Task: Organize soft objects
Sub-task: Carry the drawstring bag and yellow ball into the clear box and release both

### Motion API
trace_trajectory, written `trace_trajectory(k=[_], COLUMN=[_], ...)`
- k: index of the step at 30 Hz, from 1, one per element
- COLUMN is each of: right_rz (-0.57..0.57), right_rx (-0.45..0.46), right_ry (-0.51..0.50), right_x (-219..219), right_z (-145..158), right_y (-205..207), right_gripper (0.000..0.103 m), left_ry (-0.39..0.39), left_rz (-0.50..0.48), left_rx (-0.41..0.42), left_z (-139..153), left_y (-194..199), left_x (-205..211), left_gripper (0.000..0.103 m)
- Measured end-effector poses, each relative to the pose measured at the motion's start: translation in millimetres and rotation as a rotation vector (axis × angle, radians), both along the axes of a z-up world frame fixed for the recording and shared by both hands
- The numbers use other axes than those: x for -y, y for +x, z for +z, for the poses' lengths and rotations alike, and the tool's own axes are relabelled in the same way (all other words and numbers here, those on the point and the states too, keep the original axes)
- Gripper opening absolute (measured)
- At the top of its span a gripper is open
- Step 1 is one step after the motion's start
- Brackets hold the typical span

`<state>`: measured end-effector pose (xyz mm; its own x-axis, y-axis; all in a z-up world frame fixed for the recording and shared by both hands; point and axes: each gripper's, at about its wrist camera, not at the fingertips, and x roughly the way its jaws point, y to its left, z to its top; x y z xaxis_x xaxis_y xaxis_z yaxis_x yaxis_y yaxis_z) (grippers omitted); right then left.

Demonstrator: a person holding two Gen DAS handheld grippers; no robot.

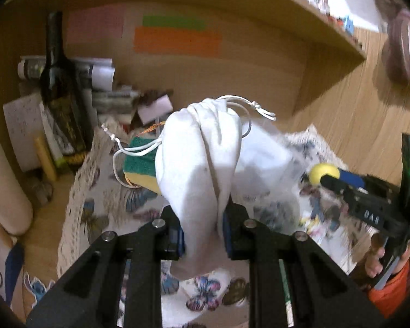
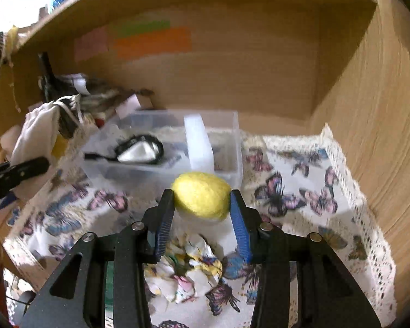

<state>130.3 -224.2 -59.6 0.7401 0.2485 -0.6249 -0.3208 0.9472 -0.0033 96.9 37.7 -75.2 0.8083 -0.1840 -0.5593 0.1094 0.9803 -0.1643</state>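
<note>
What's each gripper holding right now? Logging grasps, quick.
Left gripper: closed on the white drawstring bag.
Right gripper: closed on the yellow ball.

Wooden shelf [image 2: 273, 114]: butterfly-print cloth [image 2: 300, 180] covers it. On the cloth: clear plastic box [image 2: 227, 125] far-centre, crumpled printed rag [image 2: 188, 270] near.

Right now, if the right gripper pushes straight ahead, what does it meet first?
The right gripper, shut on the fuzzy yellow ball, would probably reach the clear plastic storage box first, near its white divider; depth is uncertain.
</note>
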Motion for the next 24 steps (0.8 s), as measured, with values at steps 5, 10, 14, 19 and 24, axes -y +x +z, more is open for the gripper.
trace_trajectory(k=[5, 10, 14, 19, 24], right_rz=[0.021, 0.038, 0.057, 0.084, 0.107], right_rx=[0.045, 0.055, 0.041, 0.021, 0.004], right_ry=[0.025, 0.038, 0.035, 0.027, 0.011], right_x=[-7.3, -17.0, -26.0, -37.2, -47.5], right_z=[15.9, 20.6, 16.4, 11.7, 8.7], right_y=[3.4, 9.7, 16.8, 23.9, 34.9], right_gripper=[0.038, 0.038, 0.038, 0.038, 0.038], left_ry=[-0.042, -0.022, 0.004, 0.031, 0.009], left_rz=[-0.009, 0.044, 0.095, 0.125, 0.104], left_rx=[0.028, 0.029, 0.011, -0.037, -0.074], left_z=[16.6, 17.2, 2.8, -21.1, -28.7], left_y=[17.7, 33.5, 44.3, 64.7, 90.9], left_x=[-7.3, -9.5, -4.0, 16.5, 35.5], left_gripper=[0.021, 0.021, 0.021, 0.021, 0.021])
